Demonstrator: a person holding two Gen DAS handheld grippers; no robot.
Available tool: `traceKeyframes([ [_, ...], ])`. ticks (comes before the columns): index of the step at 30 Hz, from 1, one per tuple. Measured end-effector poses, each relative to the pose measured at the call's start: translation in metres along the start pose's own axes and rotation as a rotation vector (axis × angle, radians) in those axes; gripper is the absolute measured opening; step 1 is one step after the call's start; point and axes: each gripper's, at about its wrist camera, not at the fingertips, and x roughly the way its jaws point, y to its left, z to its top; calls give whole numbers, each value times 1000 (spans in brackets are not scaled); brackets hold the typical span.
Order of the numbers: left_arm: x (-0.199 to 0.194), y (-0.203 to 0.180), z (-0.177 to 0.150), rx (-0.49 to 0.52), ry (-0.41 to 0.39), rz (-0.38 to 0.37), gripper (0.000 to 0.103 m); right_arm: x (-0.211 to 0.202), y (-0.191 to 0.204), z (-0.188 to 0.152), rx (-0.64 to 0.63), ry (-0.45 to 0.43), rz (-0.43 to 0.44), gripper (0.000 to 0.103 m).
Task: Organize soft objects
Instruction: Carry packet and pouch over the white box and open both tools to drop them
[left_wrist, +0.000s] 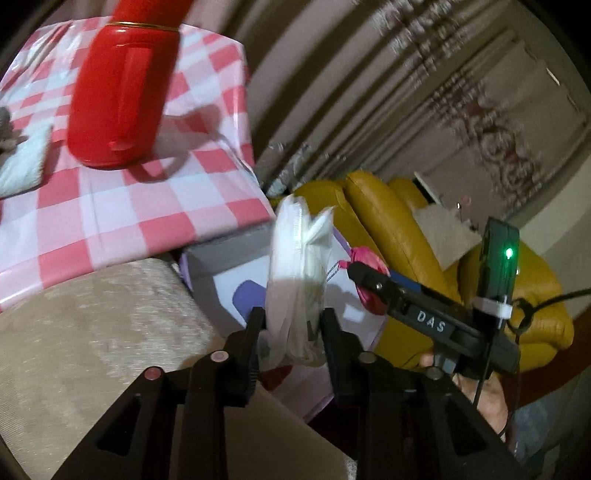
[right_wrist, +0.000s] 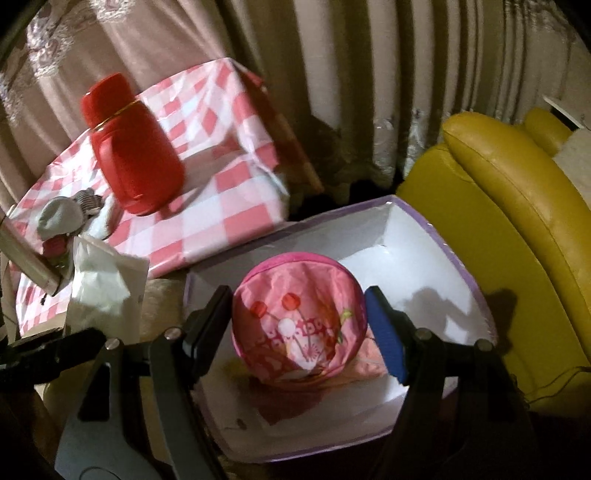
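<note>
While our left gripper (left_wrist: 291, 321) pinches the white packet (left_wrist: 299, 280) loosely, it may slip beside the box (right_wrist: 436, 236); our right gripper (right_wrist: 299, 325) brackets the pink pouch (right_wrist: 299, 321), contact unclear.

Left gripper (left_wrist: 291, 325) low centre, fingers (left_wrist: 255, 332) clamped on a white packet (left_wrist: 295, 273), right gripper (right_wrist: 299, 321) low centre, fingers (right_wrist: 384, 332) flanking a pink pouch (right_wrist: 299, 317), hand (left_wrist: 484, 395) lower right.

The box (right_wrist: 424, 266) lies open from above, its right half bare, hemmed by the yellow sofa (right_wrist: 517, 258) at right and the checked table (right_wrist: 229, 221), bearing a red flask (right_wrist: 136, 155), at left.
</note>
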Motion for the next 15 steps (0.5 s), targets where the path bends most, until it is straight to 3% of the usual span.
traceKeyframes([
  [4,5,-3,-1,23,24,19,53,3,-8,-1,20,14,-12,78],
  [7,1,1,-1,-1,16,21,54,3,-9,-1,25,17,-7,82],
  [15,-10,9,-2,-22,-14,67,54,0,4,-1,-18,6,-1,83],
])
